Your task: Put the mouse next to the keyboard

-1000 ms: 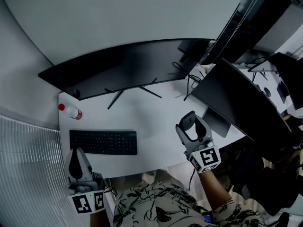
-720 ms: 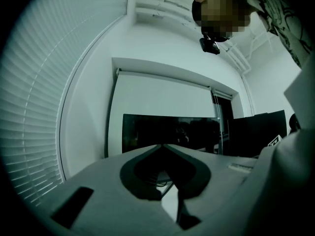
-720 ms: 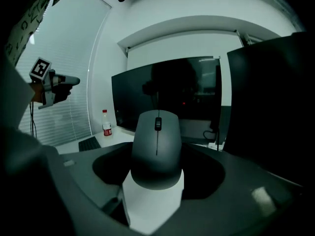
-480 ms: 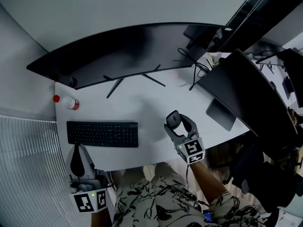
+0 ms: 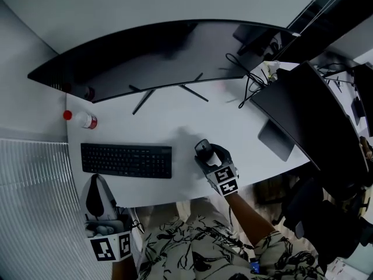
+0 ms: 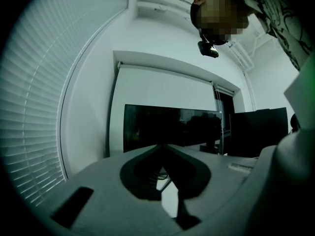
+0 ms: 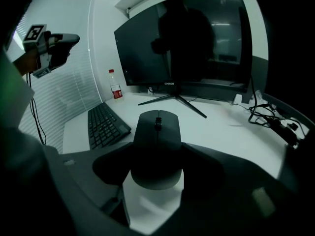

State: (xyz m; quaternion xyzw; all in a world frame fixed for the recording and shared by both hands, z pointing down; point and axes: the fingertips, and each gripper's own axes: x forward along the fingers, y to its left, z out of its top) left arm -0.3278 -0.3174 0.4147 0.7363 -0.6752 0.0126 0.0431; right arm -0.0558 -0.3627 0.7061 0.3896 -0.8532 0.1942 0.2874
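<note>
My right gripper (image 5: 207,154) is shut on a dark mouse (image 5: 203,148), held low over the white desk (image 5: 175,118) just right of the black keyboard (image 5: 126,160). In the right gripper view the mouse (image 7: 157,132) sits between the jaws with its wheel pointing away, and the keyboard (image 7: 103,124) lies to its left. I cannot tell whether the mouse touches the desk. My left gripper (image 5: 96,198) hangs off the desk's front left corner, shut and holding nothing. The left gripper (image 6: 162,154) faces the monitor in its own view.
A wide curved monitor (image 5: 157,51) on a thin-legged stand (image 5: 169,95) spans the back of the desk. A red-capped bottle (image 5: 81,119) stands at the far left. A second dark monitor (image 5: 303,121) and tangled cables (image 5: 256,80) crowd the right side. Window blinds (image 5: 29,203) run along the left.
The right gripper has carried the mouse leftward across the desk, from its right part to just beside the keyboard's right end. The left gripper has stayed where it was.
</note>
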